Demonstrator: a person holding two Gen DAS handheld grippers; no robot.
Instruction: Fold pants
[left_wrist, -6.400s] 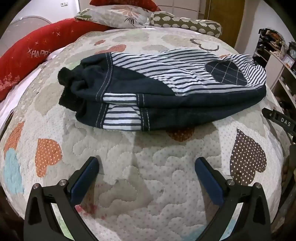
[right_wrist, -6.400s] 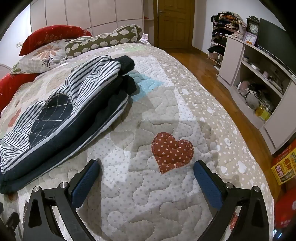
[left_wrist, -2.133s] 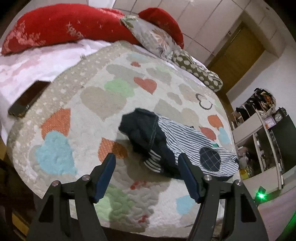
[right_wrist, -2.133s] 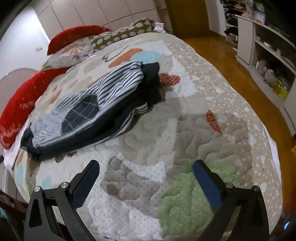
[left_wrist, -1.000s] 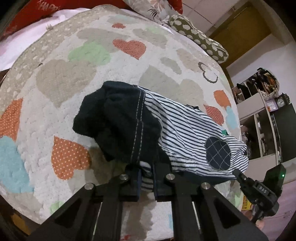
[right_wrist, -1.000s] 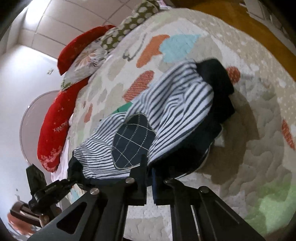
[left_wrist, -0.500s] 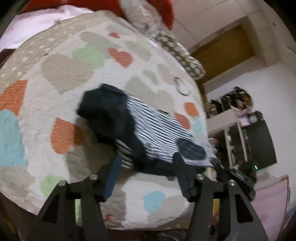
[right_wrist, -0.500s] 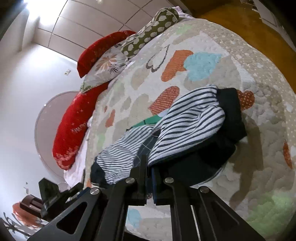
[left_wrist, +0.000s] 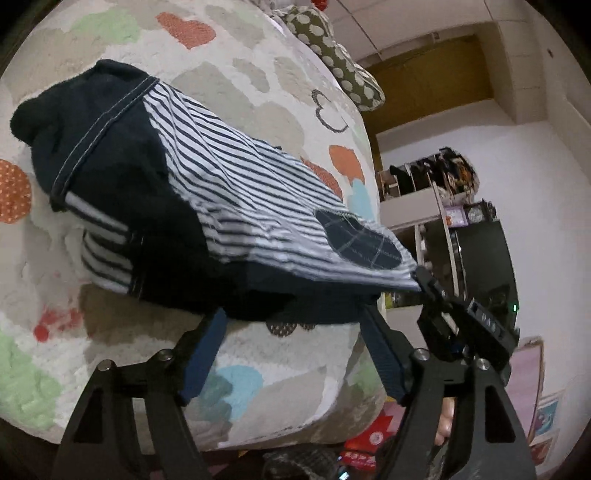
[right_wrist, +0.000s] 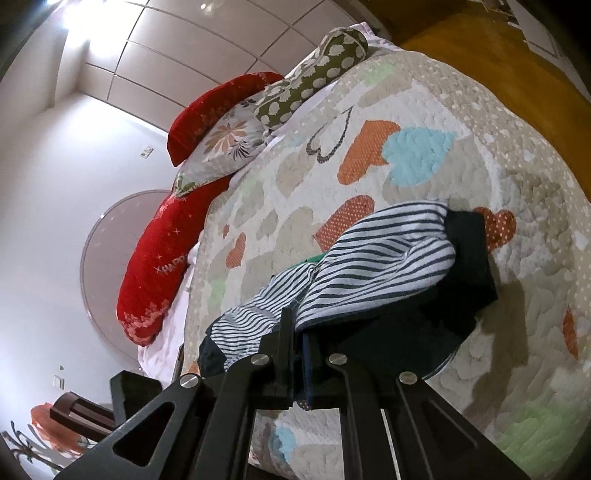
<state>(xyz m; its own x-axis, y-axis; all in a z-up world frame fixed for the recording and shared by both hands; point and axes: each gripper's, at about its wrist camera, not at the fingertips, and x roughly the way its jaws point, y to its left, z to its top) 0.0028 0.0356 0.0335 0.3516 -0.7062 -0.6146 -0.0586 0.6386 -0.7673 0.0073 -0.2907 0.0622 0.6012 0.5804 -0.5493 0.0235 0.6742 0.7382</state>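
Pants (left_wrist: 207, 192), soft striped knit with navy panels, lie bunched mid-frame on the quilted heart-patterned bed (left_wrist: 258, 92). Left gripper (left_wrist: 295, 325) jaws have just been opening, spread below the hem; right gripper (right_wrist: 297, 332) jaws pinch the pants.

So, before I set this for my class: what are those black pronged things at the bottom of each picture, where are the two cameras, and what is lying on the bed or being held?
There is no robot here. A person holds a two-finger clamp in each hand, and a wide-angle camera on each clamp looks forward along its fingers.

The left wrist view shows the left gripper. Its jaws have just been opening and now stand apart, pressing on nothing, with the hem of the pants just above them.

The right wrist view shows the right gripper shut on the other end of the same pants and holding it up. That clamp also appears in the left view.

The pants are dark blue with striped panels. They rest on a heart-patterned quilt, with pillows behind.
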